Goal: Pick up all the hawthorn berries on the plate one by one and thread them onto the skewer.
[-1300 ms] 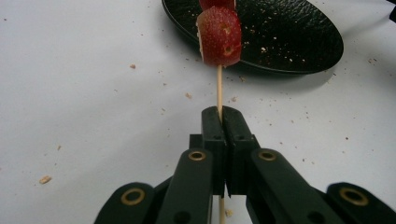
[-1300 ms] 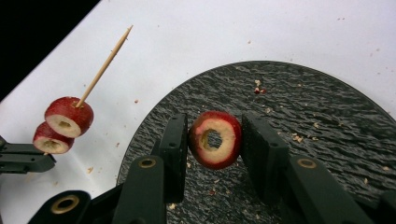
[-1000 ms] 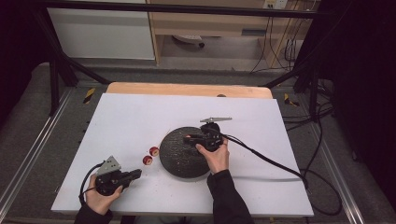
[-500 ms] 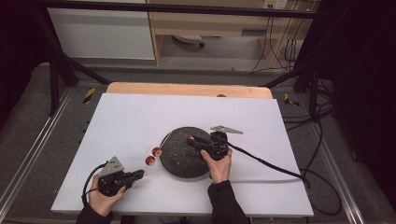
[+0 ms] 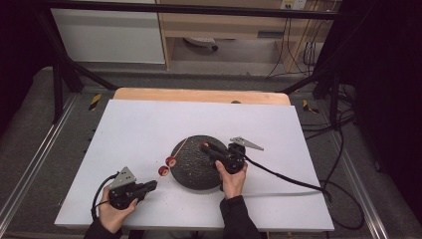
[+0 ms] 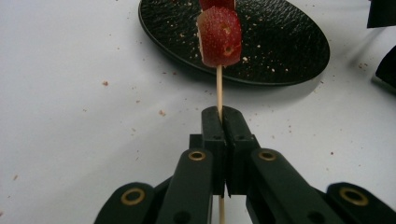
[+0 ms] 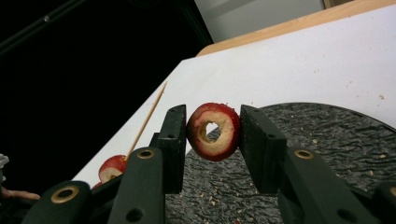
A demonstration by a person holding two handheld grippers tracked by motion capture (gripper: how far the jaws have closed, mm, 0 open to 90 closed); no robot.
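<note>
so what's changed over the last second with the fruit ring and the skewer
The right hand-held gripper, shut on the fruit ring, has drawn back toward the person and a little to the right over the black plate; its grey plate now juts out to the right. Unchanged: the left hand-held gripper stays clamped on the skewer, with two fruit pieces threaded on it beside the plate's left rim.

- The left gripper [image 5: 149, 185] lies low on the white table [image 5: 129, 129], in the person's left hand [image 5: 115, 211].
- Two red fruit pieces [image 5: 167, 166] sit on a thin skewer [image 5: 179, 148] (just beside the black plate [image 5: 196, 172]).
- The right gripper [image 5: 205, 146] is above the plate.
</note>
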